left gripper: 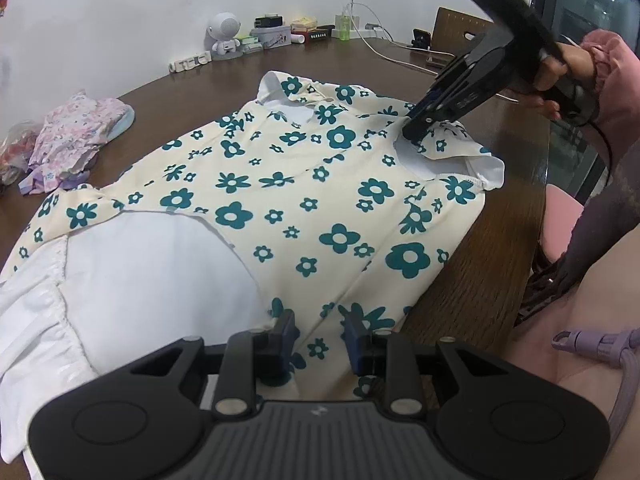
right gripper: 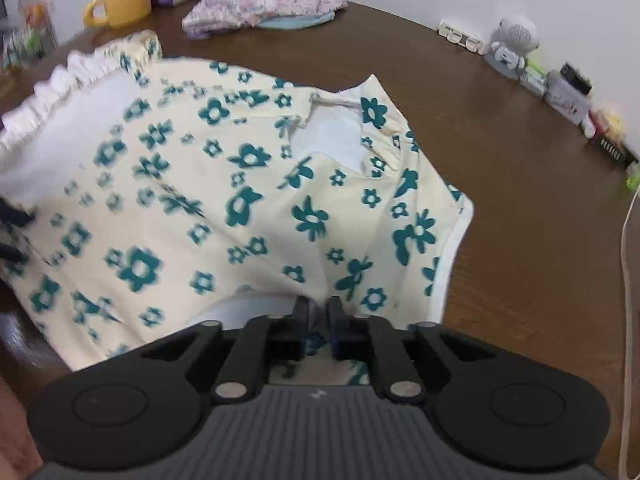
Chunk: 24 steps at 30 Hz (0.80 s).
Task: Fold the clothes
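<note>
A cream garment point(left gripper: 320, 200) printed with teal flowers lies spread on the brown table point(left gripper: 480, 260), its white lining turned out at the left. My left gripper point(left gripper: 322, 332) hovers over the near hem, open, with cloth lying under the gap between its fingers. My right gripper point(left gripper: 416, 136), held by a hand in a pink sleeve, is shut on a sleeve corner at the garment's far right and lifts it slightly. In the right wrist view the garment point(right gripper: 200, 200) is blurred, and the right gripper point(right gripper: 318, 312) pinches a bunch of fabric between nearly closed fingers.
A pile of pink floral clothes point(left gripper: 76, 128) lies at the table's far left. A white robot-shaped speaker point(left gripper: 226, 34), boxes and bottles line the wall. A yellow mug point(right gripper: 120, 2) stands beside the pile. A white cable point(left gripper: 384, 56) crosses the back. A pink chair point(left gripper: 560, 220) stands past the right edge.
</note>
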Tool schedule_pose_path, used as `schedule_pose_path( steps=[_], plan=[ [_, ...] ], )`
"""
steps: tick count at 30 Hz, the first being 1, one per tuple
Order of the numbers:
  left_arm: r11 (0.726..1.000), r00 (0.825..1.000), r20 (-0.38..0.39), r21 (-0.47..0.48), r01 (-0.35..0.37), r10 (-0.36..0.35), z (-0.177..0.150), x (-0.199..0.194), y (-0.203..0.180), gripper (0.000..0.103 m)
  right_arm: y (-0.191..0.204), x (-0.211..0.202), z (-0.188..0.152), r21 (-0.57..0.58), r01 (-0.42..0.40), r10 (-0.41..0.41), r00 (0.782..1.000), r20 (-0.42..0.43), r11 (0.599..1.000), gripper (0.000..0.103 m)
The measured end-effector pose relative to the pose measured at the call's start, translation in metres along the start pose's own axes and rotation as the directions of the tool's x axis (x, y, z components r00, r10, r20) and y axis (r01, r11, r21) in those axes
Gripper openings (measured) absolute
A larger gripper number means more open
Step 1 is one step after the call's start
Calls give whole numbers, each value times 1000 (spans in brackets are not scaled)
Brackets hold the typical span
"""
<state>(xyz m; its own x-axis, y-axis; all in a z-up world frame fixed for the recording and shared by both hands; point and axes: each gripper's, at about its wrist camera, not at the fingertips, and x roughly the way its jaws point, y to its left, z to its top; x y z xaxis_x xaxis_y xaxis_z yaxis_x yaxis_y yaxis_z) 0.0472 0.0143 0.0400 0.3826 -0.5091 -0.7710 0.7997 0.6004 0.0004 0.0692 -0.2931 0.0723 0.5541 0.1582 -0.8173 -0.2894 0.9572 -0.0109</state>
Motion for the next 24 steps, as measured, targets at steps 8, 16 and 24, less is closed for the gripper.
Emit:
schedule_pose_path(
  steps=[8, 16, 24],
  plan=[
    [993, 990, 126, -105, -54, 67, -15, -31, 11, 35, -19, -26, -23, 166, -9, -6, 996, 87, 986, 37],
    [958, 976, 133, -254, -135, 173, -47, -51, 24, 23, -33, -10, -64, 279, 30, -51, 996, 71, 960, 15],
    [925, 967, 120, -338, -174, 226, -71, -47, 28, 23, -25, -3, -72, 237, 173, -194, 978, 72, 956, 13]
  ],
)
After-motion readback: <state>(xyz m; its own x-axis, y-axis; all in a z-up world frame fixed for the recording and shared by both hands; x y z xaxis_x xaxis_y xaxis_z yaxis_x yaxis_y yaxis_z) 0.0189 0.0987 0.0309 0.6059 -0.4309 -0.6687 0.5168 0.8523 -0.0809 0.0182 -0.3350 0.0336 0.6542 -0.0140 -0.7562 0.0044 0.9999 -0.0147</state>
